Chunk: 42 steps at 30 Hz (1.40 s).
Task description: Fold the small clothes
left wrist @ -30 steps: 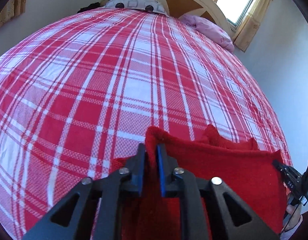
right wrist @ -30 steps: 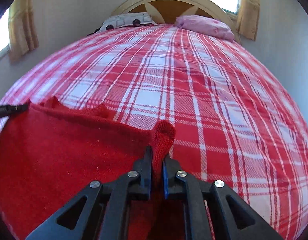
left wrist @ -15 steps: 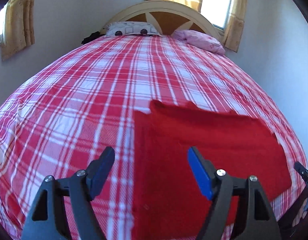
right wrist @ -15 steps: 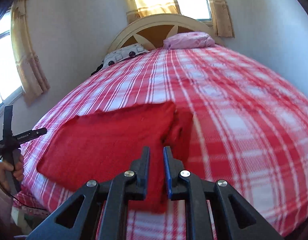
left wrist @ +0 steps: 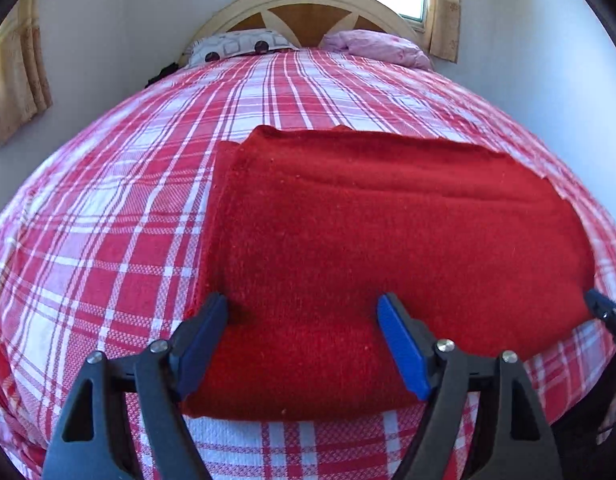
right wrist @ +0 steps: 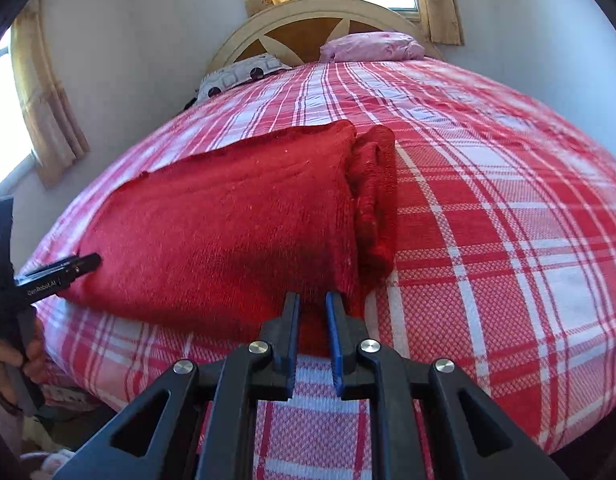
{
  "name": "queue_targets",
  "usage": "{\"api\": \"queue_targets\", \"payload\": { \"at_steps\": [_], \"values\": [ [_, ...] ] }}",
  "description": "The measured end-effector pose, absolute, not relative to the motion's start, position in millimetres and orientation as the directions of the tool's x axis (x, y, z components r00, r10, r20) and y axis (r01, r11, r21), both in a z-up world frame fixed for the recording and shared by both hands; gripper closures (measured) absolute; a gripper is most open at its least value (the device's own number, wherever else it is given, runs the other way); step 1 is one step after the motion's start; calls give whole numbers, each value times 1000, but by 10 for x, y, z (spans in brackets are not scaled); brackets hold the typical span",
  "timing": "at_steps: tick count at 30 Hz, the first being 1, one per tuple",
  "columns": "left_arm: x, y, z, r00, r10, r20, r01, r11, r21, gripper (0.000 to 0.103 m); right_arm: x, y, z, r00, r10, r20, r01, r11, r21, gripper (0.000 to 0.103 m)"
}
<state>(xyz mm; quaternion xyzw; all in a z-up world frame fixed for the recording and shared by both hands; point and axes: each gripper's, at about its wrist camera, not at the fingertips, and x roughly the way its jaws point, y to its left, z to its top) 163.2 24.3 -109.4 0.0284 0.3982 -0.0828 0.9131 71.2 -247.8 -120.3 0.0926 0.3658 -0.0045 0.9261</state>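
A red knit garment (left wrist: 387, 232) lies folded on the red and white plaid bed, near its foot edge. It also shows in the right wrist view (right wrist: 228, 220), with a rolled layer along its right side. My left gripper (left wrist: 304, 336) is open and empty, its fingers straddling the garment's near left edge. My right gripper (right wrist: 311, 328) has its jaws close together with a narrow gap, at the garment's near right corner. I cannot tell whether cloth sits between them. The left gripper also shows at the left in the right wrist view (right wrist: 48, 276).
The plaid bed (left wrist: 108, 208) runs back to a curved headboard (left wrist: 308, 4). A patterned pillow (left wrist: 240, 44) and a pink pillow (left wrist: 371, 46) lie there. White walls flank both sides. Curtained windows are behind and at the left. The bed's foot edge is just below the grippers.
Both grippers held the garment's corners a second ago and laid them down. The left gripper opened and let go. Both pulled back toward the foot of the bed.
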Motion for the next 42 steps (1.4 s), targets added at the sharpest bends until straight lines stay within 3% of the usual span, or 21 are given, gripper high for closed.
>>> {"api": "queue_targets", "payload": {
  "at_steps": [7, 10, 14, 18, 24, 31, 34, 36, 40, 42],
  "values": [
    [1532, 338, -994, 650, -135, -748, 149, 988, -50, 22, 581, -2384, -1105, 720, 24, -693, 73, 991, 110, 89],
    [1501, 377, -915, 661, -76, -746, 102, 995, -11, 14, 499, -2318, -928, 770, 50, -636, 39, 991, 125, 89],
    [1520, 405, -844, 677, -30, -736, 63, 998, 17, 14, 659, -2099, -760, 794, 147, -590, -59, 984, 166, 89],
    [1587, 424, -824, 678, 6, -735, 36, 998, 42, 10, 927, -1812, -837, 766, 231, -600, -133, 970, 204, 89],
    [1759, 476, -1063, 626, 66, -777, -7, 997, 78, 10, 1106, -1633, -1215, 709, 203, -675, -101, 977, 188, 89],
    [1745, 577, -1114, 620, 11, -784, -28, 1000, -8, 5, 1105, -1750, -1224, 707, 257, -659, -93, 957, 273, 88],
    [1687, 699, -1072, 617, -103, -781, -24, 988, -150, 5, 1053, -1731, -1191, 724, 240, -647, -88, 962, 258, 88],
    [1641, 815, -1065, 640, -175, -748, -48, 963, -267, 5, 990, -1759, -1139, 747, 249, -616, -92, 957, 276, 83],
    [1702, 880, -1163, 615, -260, -744, -97, 912, -398, 5, 869, -1760, -1016, 783, 277, -557, -117, 945, 305, 44],
    [1707, 850, -1167, 624, -251, -740, -100, 913, -395, 6, 841, -1753, -949, 800, 262, -540, -113, 949, 293, 43]
  ]
}}
